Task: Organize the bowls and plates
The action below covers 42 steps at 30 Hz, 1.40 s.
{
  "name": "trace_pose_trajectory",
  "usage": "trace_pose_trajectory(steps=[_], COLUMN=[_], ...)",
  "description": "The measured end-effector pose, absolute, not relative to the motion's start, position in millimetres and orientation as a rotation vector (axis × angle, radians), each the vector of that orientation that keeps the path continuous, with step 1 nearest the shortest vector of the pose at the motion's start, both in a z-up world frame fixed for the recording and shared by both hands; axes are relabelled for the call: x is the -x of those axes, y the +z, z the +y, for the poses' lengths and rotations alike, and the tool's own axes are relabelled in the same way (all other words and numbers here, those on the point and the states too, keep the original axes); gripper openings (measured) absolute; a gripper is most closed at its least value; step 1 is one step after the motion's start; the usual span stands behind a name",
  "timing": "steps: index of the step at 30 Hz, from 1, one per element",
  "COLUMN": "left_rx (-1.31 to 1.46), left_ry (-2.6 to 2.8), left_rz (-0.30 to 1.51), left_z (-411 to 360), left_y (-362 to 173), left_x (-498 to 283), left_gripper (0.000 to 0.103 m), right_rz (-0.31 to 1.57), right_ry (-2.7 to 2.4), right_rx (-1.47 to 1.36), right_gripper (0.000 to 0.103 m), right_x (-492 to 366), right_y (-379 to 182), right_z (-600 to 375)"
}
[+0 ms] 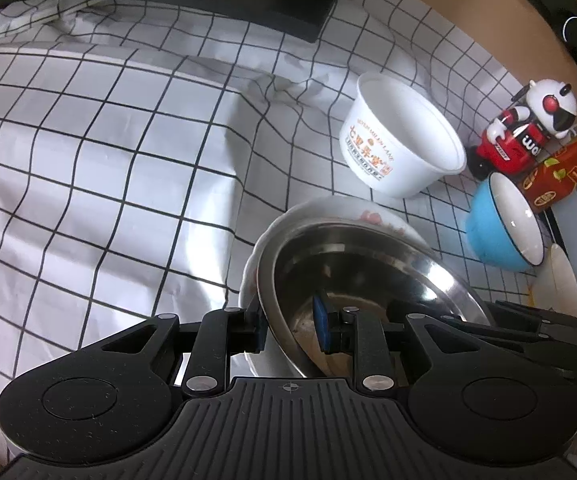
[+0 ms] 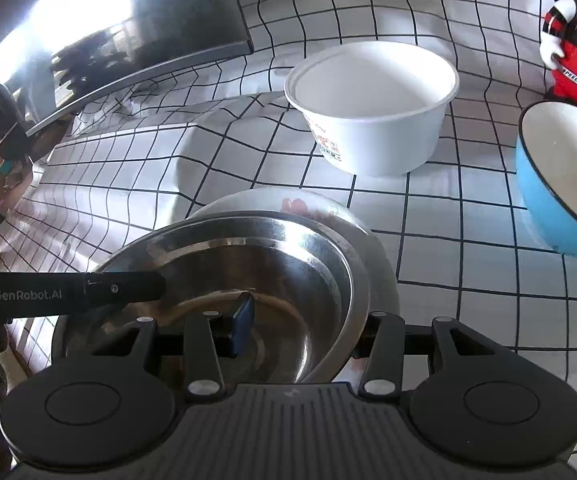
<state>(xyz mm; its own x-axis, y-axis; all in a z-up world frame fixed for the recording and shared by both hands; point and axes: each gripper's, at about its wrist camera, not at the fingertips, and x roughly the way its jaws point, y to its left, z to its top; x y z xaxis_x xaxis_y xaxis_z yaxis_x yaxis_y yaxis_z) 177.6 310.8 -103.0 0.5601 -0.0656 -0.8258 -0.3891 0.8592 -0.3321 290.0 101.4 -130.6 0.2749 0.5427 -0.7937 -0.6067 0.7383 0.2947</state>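
A steel bowl [image 1: 352,264] sits on a white plate with a red pattern [image 1: 328,208] on the checked cloth. My left gripper [image 1: 292,328] straddles the steel bowl's rim, one pad inside and one outside against the plate's edge, with a gap to the rim. In the right wrist view the steel bowl [image 2: 272,264] and plate [image 2: 312,204] show too. My right gripper [image 2: 300,332] also straddles the bowl's rim, jaws wide apart. A white paper bowl [image 1: 400,136] [image 2: 372,100] and a blue bowl [image 1: 504,228] [image 2: 560,184] stand behind.
A red and white toy robot [image 1: 528,128] [image 2: 576,32] stands at the back right by a red carton [image 1: 560,176]. A dark monitor [image 2: 128,20] stands at the back left. A pale plate [image 1: 564,280] lies at the right edge.
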Motion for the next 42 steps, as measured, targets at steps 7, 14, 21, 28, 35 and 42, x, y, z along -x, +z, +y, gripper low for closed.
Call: trace_pose_trajectory(steps=[7, 14, 21, 28, 35, 42], left_rx=[0.511, 0.414, 0.321, 0.332, 0.420, 0.421], left_ry=[0.187, 0.185, 0.223, 0.221, 0.173, 0.137], left_rz=[0.996, 0.995, 0.969, 1.000, 1.060, 1.081], left_z=[312.6, 304.2, 308.7, 320.5, 322.3, 311.0], left_y=[-110.3, -106.4, -100.4, -109.7, -122.1, -123.3], left_x=[-183.8, -185.1, -192.1, -205.0, -216.5, -244.5], left_gripper=[0.026, 0.025, 0.036, 0.047, 0.041, 0.046], right_rz=[1.036, 1.047, 0.978, 0.910, 1.135, 1.149], right_ry=[0.759, 0.744, 0.735, 0.662, 0.701, 0.643], right_rx=[0.103, 0.119, 0.127, 0.132, -0.062, -0.082], right_gripper=[0.046, 0.046, 0.046, 0.054, 0.053, 0.053], right_x=[-293.6, -294.0, -289.1, -289.8, -297.8, -306.5], right_y=[-136.5, -140.3, -129.3, -120.1, -154.3, -153.4], right_z=[108.2, 104.5, 92.5, 71.7, 67.7, 60.5])
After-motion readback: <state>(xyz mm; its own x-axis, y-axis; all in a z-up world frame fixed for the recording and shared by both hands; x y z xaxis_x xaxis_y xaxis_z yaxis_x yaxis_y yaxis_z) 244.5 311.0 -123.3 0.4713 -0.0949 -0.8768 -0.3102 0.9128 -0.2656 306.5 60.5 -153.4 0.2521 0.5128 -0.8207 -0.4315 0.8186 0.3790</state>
